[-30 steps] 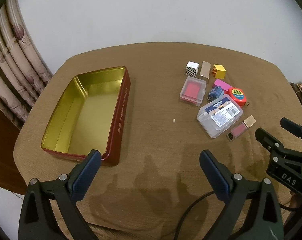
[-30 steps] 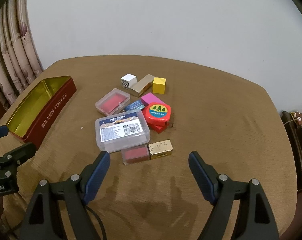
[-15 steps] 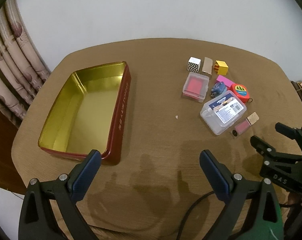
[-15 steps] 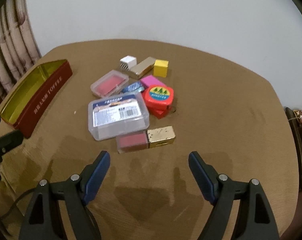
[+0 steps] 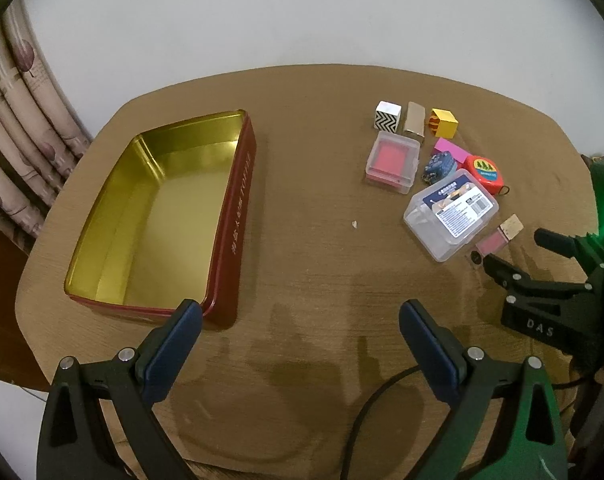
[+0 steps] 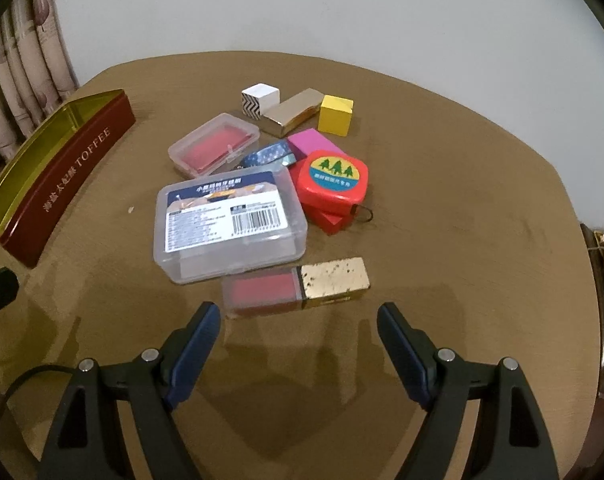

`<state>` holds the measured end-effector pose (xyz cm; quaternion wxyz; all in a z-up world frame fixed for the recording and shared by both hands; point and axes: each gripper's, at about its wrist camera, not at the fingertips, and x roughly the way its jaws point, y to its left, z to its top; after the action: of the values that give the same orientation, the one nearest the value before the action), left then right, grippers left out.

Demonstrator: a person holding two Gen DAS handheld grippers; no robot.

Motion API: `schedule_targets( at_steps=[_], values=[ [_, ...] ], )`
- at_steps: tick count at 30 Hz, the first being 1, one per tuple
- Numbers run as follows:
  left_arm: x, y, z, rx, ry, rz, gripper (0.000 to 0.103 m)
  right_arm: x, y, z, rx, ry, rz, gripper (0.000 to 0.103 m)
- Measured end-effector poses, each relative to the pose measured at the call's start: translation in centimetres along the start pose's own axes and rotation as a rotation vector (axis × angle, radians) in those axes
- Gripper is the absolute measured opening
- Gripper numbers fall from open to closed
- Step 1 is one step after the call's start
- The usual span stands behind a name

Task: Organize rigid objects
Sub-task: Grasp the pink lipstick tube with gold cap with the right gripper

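An empty red toffee tin (image 5: 158, 216) (image 6: 50, 176) with a gold inside lies on the left of the brown table. A cluster of small objects lies to the right: a clear labelled box (image 6: 228, 222) (image 5: 451, 212), a pink-and-gold bar (image 6: 298, 286) (image 5: 497, 238), a red tape measure (image 6: 333, 178), a clear case with a red insert (image 6: 214, 145), a yellow cube (image 6: 335, 115), a gold block (image 6: 292, 118) and a zigzag cube (image 6: 260, 101). My right gripper (image 6: 298, 328) (image 5: 517, 252) is open just in front of the bar. My left gripper (image 5: 302, 320) is open near the tin's front corner.
A pink block (image 6: 313, 142) and a blue patterned piece (image 6: 266, 154) lie within the cluster. Curtains (image 5: 18, 128) hang at the left beyond the table edge. A white wall stands behind. A black cable (image 5: 365, 416) runs over the table's front.
My right gripper has moved forward toward the pink-and-gold bar, and the cluster looms larger. The left gripper has drifted slightly back and stays open.
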<state>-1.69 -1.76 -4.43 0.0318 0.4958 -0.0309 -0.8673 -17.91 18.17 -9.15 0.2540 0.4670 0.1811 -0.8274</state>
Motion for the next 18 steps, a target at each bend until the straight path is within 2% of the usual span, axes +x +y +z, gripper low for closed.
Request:
schedule_targets(
  at_steps=[10,16,17,18],
  values=[
    [0.4,-0.1,0.0,-0.024,0.007,0.017,0.098,1.7,-0.1,0.6,-0.021,0.01,-0.001,0.083],
    [0.9,-0.6,0.2,-0.002,0.006,0.023,0.098,3.0,-1.0,0.9,0.01,0.017,0.044,0.083],
    [1.0,-0.7,0.3,-0.113,0.016,0.089,0.098,3.0,-1.1,1.0,0.012,0.012,0.049,0.083],
    [1.0,-0.8,0.4,-0.106,0.012,0.088,0.098,3.1,-1.2,1.1,0.011,0.008,0.049,0.083]
  ],
)
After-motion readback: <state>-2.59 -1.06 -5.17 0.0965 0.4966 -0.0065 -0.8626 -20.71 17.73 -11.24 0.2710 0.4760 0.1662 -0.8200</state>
